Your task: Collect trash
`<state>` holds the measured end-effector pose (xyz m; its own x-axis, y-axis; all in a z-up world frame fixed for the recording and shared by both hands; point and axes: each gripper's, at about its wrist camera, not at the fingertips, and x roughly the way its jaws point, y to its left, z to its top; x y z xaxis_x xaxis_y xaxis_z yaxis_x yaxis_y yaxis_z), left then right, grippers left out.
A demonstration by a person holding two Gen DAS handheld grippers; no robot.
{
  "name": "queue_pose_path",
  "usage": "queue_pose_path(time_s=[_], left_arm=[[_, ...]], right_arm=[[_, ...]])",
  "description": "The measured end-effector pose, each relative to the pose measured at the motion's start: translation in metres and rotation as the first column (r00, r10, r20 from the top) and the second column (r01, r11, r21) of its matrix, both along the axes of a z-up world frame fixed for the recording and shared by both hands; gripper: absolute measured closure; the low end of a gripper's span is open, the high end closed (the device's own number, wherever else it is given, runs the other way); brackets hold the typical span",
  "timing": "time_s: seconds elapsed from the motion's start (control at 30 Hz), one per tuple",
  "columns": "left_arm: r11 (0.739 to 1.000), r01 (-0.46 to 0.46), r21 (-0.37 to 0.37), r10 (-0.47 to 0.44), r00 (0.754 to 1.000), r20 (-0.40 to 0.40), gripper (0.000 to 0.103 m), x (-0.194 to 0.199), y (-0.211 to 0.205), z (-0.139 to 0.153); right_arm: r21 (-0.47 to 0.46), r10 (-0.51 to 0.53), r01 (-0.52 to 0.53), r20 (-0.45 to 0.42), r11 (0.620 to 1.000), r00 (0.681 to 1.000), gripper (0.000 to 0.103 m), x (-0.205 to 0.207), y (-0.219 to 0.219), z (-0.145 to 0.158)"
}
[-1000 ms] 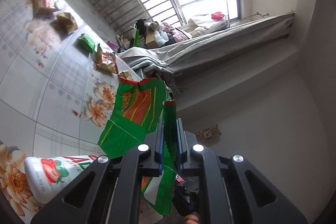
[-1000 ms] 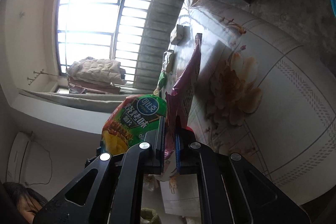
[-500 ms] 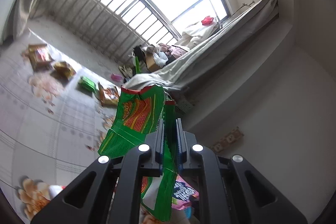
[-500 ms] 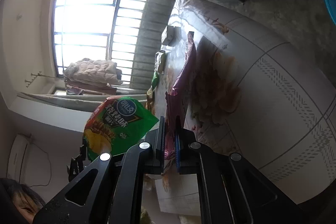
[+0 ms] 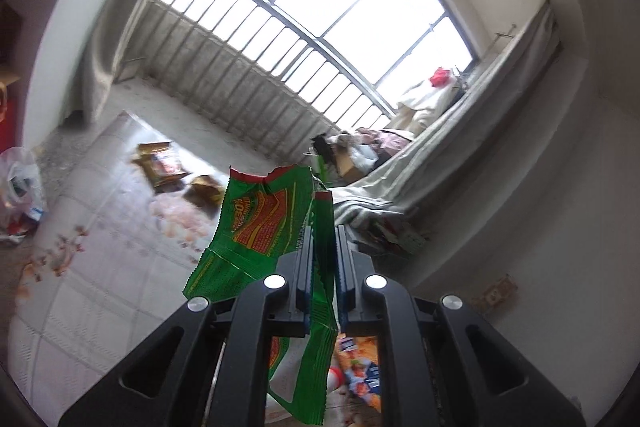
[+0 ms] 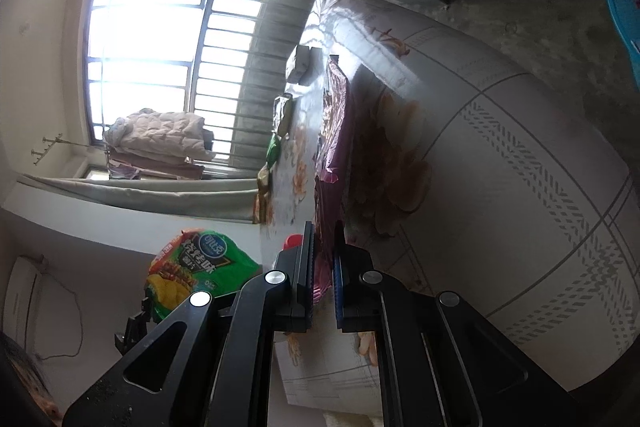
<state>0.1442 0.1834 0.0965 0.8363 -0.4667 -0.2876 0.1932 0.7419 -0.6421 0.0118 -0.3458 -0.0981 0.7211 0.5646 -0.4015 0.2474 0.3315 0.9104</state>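
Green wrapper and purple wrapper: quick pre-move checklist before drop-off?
1. Left claw clamped on the green wrapper: ok.
2. Right claw clamped on the purple wrapper: ok, pinched edge-on.
3. Green wrapper clear of the floral mat: ok, it hangs free.
4. Purple wrapper clear of the mat: cannot tell, its far end lies along it.
5. Bin or bag for drop-off in sight: cannot tell; only a plastic bag at the mat's edge.
6. All trash collected: not ok, brown packets remain on the mat.
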Motion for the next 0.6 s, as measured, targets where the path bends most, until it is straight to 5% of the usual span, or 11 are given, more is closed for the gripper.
queue_pose_path(time_s=[0.17,0.33,0.6], left_arm=[[0.997,-0.065,0.034,0.067,0.995,-0.080,0.095,-0.010,0.020,-0.030],[0.979,-0.121,0.165,0.131,0.990,-0.054,0.095,-0.029,0.023,-0.032],[0.951,0.022,0.308,0.032,0.985,-0.169,0.094,-0.013,-0.022,-0.065]], right_arm=[[-0.007,0.018,-0.018,-0.017,1.000,1.000,0.096,0.003,0.002,-0.003],[-0.022,0.023,-0.024,-0.017,0.999,1.000,0.096,0.003,0.003,0.001],[-0.023,0.023,-0.024,-0.039,0.999,0.999,0.096,0.002,0.006,-0.004]])
